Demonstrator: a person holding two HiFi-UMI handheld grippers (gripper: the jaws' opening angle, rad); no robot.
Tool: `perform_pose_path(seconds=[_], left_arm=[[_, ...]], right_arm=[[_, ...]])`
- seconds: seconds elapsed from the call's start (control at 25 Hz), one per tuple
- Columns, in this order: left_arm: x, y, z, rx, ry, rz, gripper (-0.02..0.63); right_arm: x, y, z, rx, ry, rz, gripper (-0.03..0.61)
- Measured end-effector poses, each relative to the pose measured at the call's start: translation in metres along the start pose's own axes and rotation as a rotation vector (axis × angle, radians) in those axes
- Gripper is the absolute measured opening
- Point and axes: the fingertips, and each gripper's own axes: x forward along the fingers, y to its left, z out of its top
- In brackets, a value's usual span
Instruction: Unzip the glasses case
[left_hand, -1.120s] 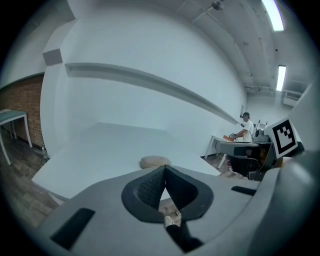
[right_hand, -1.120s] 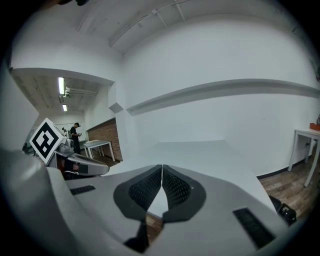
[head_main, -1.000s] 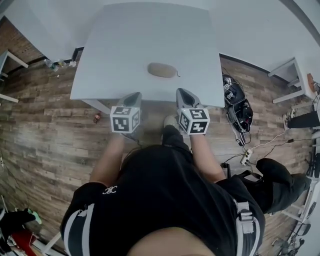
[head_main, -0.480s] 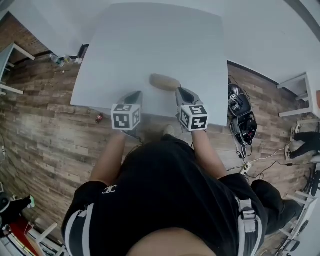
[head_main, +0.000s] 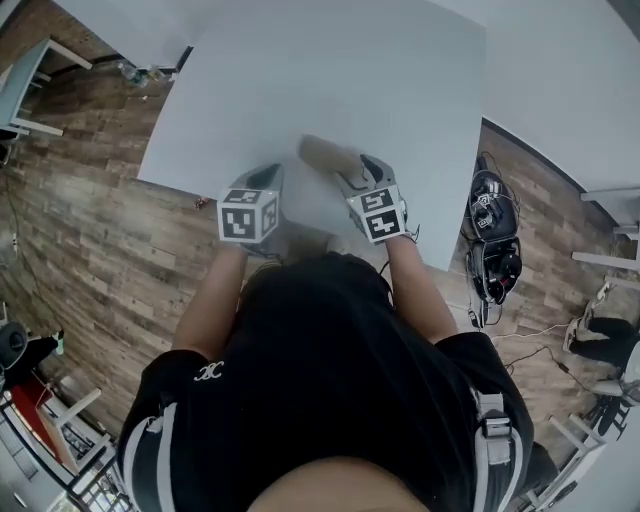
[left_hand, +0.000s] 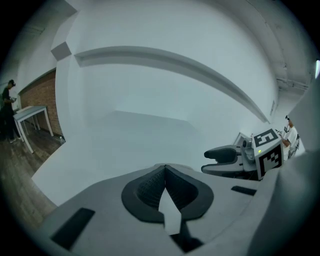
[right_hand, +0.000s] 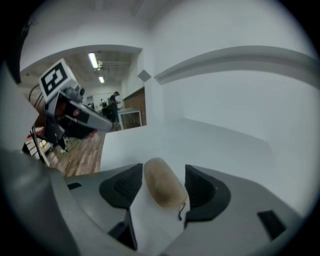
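Table (head_main: 400, 90), wood floor (head_main: 90, 220) | left hand-held gripper (left_hand: 165, 170) closed — right hand-held gripper (right_hand: 163, 169) spreading round case (head_main: 325, 152)

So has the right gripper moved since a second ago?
Yes. From the near edge of the table the right gripper went forward to the glasses case; its jaws have just been opening, with the case between them, ungripped.
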Motion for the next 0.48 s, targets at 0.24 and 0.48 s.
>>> perform_pose_path(seconds=[0.24,0.48], left_arm=[[0.009,-0.009,0.002,-0.052,0.003,0.066,0.003],[0.007,0.0,-0.007,-0.084,-0.001,0.121,0.003]], right_arm=[[0.052,0.001,-0.036,-0.252,0.153,0.175,0.297],[0.096,0.009,-0.067,-0.412,0.296,0.2,0.364]])
